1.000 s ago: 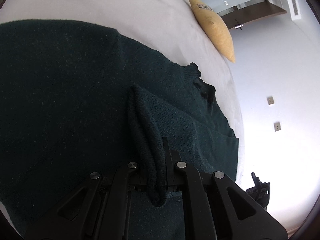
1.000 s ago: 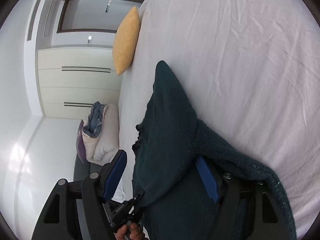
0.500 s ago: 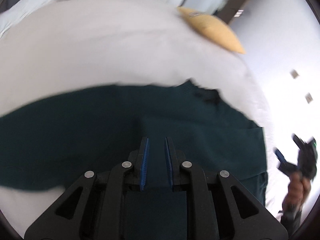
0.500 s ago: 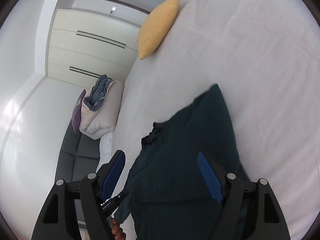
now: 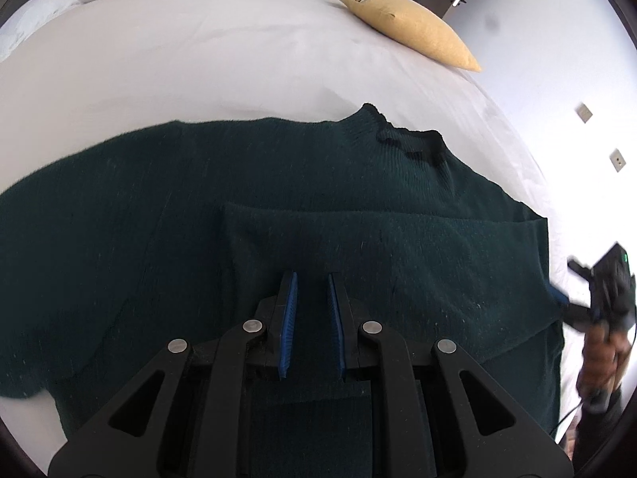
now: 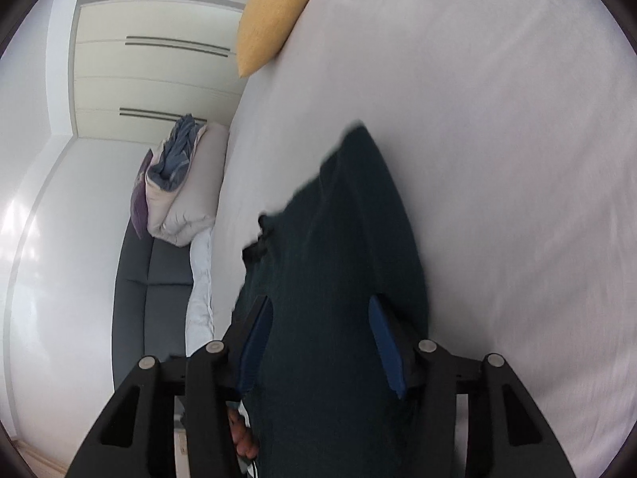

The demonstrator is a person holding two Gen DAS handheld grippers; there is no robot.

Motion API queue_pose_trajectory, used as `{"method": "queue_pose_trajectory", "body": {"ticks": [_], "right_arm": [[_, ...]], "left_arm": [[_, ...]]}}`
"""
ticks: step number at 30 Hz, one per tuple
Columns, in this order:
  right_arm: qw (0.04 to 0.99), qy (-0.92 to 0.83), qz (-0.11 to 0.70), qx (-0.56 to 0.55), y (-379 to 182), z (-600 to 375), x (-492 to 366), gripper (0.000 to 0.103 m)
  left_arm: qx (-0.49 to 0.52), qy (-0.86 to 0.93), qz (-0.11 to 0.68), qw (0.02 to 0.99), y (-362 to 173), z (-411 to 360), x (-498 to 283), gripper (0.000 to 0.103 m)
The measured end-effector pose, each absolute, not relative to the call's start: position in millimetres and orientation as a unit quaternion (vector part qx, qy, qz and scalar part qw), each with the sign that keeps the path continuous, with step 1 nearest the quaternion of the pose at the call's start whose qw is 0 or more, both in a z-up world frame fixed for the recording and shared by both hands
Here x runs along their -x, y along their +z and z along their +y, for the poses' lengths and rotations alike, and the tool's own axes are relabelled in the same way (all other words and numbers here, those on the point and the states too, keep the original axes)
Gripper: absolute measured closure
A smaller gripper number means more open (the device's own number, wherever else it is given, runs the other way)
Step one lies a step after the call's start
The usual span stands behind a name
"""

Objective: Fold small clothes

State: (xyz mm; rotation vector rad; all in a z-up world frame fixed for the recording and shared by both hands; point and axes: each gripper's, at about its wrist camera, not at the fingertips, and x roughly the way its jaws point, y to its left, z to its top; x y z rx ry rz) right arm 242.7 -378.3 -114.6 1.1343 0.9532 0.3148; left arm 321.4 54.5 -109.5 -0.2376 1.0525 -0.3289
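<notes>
A dark green knit sweater (image 5: pixel 278 215) lies spread on the white bed (image 5: pixel 199 59), its collar (image 5: pixel 406 137) toward the far right. One sleeve is folded across the body. My left gripper (image 5: pixel 312 279) hovers above the folded sleeve, jaws a little apart with nothing between them. My right gripper (image 6: pixel 320 306) is open and empty, its blue pads (image 6: pixel 384 334) wide apart over the sweater (image 6: pixel 338 259). The right gripper also shows at the right edge of the left wrist view (image 5: pixel 597 290), held in a hand.
A yellow pillow (image 5: pixel 406 28) lies at the far end of the bed. In the right wrist view it shows at the top (image 6: pixel 274 12). A dark sofa (image 6: pixel 155 279) with piled bedding (image 6: pixel 175 199) stands beside the bed, with white wardrobes (image 6: pixel 151 79) behind.
My left gripper let go of the bunched sleeve and lifted back; the sleeve now lies flat across the sweater. My right gripper, open throughout, came off the fabric that lay draped over it.
</notes>
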Motion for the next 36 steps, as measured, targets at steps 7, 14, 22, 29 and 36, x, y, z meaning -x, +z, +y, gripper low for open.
{"method": "queue_pose_trajectory", "body": {"ticks": [7,14,22,29,36], "right_arm": [[0.744,0.155,0.429,-0.488,-118,-368,-205,0.051],[0.772,0.139,0.378,-0.491,-73,-351,-177,0.035],[0.761,0.194,0.391,-0.481,-57,-285,-162,0.034],[0.754,0.213,0.415,-0.462,-51,-243,-162,0.034],[0.757,0.209,0.418,-0.457,-45,-227,-164,0.034]], "left_arm": [[0.169,-0.159,0.496,0.837,-99,63,-310,0.088],[0.284,-0.091,0.421,0.857,-71,194,-226,0.021],[0.517,0.049,0.304,0.798,-94,385,-122,0.018],[0.655,0.074,0.230,0.716,-127,465,-95,0.020],[0.690,0.090,0.218,0.684,-147,494,-116,0.054]]}}
